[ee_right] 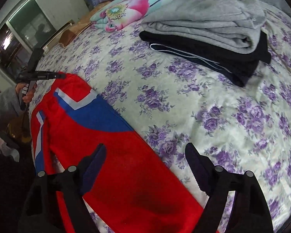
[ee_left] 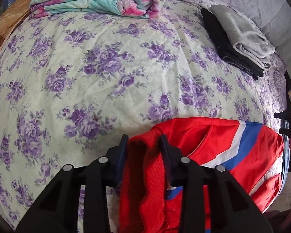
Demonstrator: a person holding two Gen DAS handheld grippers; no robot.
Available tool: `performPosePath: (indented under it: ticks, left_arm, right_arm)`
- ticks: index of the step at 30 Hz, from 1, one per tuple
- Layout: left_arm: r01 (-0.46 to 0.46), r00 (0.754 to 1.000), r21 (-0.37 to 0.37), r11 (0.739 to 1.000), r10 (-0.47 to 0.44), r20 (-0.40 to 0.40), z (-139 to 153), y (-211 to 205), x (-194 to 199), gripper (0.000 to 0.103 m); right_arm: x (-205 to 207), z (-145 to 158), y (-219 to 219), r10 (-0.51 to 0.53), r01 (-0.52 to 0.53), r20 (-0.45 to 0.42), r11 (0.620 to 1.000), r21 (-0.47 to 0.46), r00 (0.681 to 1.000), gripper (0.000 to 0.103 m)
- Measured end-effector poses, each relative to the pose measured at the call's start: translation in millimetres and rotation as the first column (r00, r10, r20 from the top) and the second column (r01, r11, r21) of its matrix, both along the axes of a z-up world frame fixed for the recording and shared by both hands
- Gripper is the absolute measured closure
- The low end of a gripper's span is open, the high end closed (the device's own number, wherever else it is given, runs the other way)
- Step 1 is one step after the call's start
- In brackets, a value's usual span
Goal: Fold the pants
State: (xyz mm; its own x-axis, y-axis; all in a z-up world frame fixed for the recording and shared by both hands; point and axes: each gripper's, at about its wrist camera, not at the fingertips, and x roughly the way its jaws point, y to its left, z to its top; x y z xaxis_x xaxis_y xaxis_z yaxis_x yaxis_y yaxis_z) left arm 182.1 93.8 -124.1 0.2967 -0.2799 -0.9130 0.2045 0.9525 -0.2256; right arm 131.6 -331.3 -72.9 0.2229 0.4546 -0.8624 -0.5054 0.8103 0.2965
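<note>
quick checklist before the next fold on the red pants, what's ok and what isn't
1. Left gripper shut on the red pants with blue and white stripes, at the ribbed waistband: ok.
2. Right gripper gripping: not ok, jaws wide open above a leg.
3. Pants flat: cannot tell, waistband bunched.
4. Free floral bedsheet ahead: ok.
5. Folded grey and black clothes stack apart from the pants: ok.

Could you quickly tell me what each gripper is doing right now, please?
Left gripper: closed on the red pants at the waistband.
Right gripper: open above the pants, holding nothing.
</note>
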Motion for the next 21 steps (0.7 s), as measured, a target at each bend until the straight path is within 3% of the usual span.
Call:
performPosePath:
  ticks: [2, 5, 8, 12, 13, 14, 16, 21]
  left_arm:
    - [0.001, 1.000, -0.030, 1.000, -0.001, -0.013, 1.8, 5.3, 0.9, 0.075]
    - [-0.027, 0.999, -0.079, 0.997, 0.023, -0.042, 1.5, 14.2, 4.0, 0.077]
    - [-0.036, 0.998, -0.078, 0.996, 0.032, -0.052, 0.2, 13.4, 5.0, 0.077]
    - [-0.050, 0.997, -0.086, 0.995, 0.044, -0.065, -1.2, 15.2, 6.8, 0.077]
    - [-0.053, 0.997, -0.089, 0.995, 0.047, -0.069, -1.4, 15.9, 7.4, 0.077]
    - [-0.054, 0.996, -0.091, 0.994, 0.047, -0.071, -1.4, 16.6, 7.6, 0.077]
    - [-0.048, 0.997, -0.095, 0.994, 0.042, -0.066, 0.9, 16.3, 7.2, 0.078]
    - [-0.029, 0.999, -0.131, 0.991, 0.024, -0.040, 11.1, 17.5, 2.6, 0.084]
  right_arm:
    - [6.5, -8.6, 3.2, 0.048, -0.048, -0.032, 0.999, 0.001, 0.998, 0.033]
    - [16.0, -21.6, 7.4, 0.100, -0.100, -0.065, 0.995, -0.002, 0.993, 0.038]
    - [23.3, -33.7, 14.0, 0.156, -0.154, -0.107, 0.988, 0.023, 0.982, 0.051]
    - [27.1, -48.0, 22.3, 0.209, -0.209, -0.139, 0.978, 0.019, 0.968, 0.057]
    - [28.4, -48.3, 22.5, 0.202, -0.201, -0.139, 0.979, 0.020, 0.969, 0.062]
    - [29.1, -46.9, 20.7, 0.188, -0.188, -0.141, 0.982, 0.019, 0.972, 0.077]
    - [26.5, -42.2, 19.0, 0.174, -0.172, -0.153, 0.985, 0.021, 0.973, 0.095]
    - [1.4, -22.9, 30.9, 0.165, -0.168, -0.109, 0.985, -0.025, 0.980, 0.099]
